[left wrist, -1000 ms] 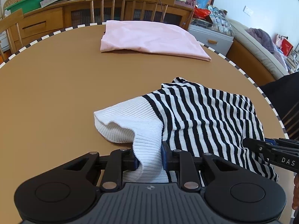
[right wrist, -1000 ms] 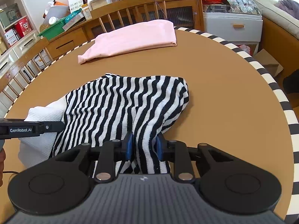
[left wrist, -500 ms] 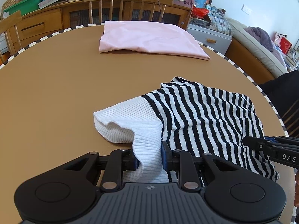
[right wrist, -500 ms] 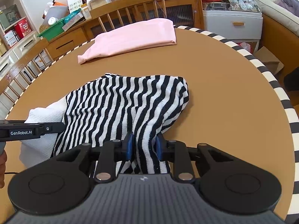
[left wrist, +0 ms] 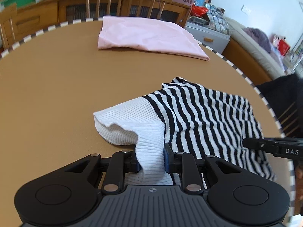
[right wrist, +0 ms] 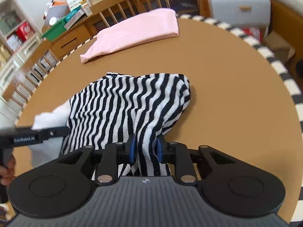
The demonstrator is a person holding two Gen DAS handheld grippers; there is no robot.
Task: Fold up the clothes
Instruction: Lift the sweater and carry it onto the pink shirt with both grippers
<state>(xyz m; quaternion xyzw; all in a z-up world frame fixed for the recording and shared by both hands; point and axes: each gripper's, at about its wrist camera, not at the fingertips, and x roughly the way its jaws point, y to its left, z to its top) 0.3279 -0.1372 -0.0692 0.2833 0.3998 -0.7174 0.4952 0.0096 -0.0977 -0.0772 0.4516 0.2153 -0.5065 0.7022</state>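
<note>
Striped top (left wrist: 204,113) lay bunched near the desk's (left wrist: 56,98) front edge. Left tongs (left wrist: 150,159) pinched its white ribbed cuff (left wrist: 132,121); right tongs (right wrist: 145,149) clamped a fold of the striped cloth. A folded pink garment (left wrist: 149,36) sat well apart at the far rim, beside a chair (left wrist: 121,0).

Bright, even daylight all around, no harsh glare. Soft shadows sit under the striped garment (left wrist: 204,113) on the table (left wrist: 47,94). Heavy fisheye bending at the edges, dark vignette in the corners. The background clutter is smeared with motion blur, worse in the right wrist view.
</note>
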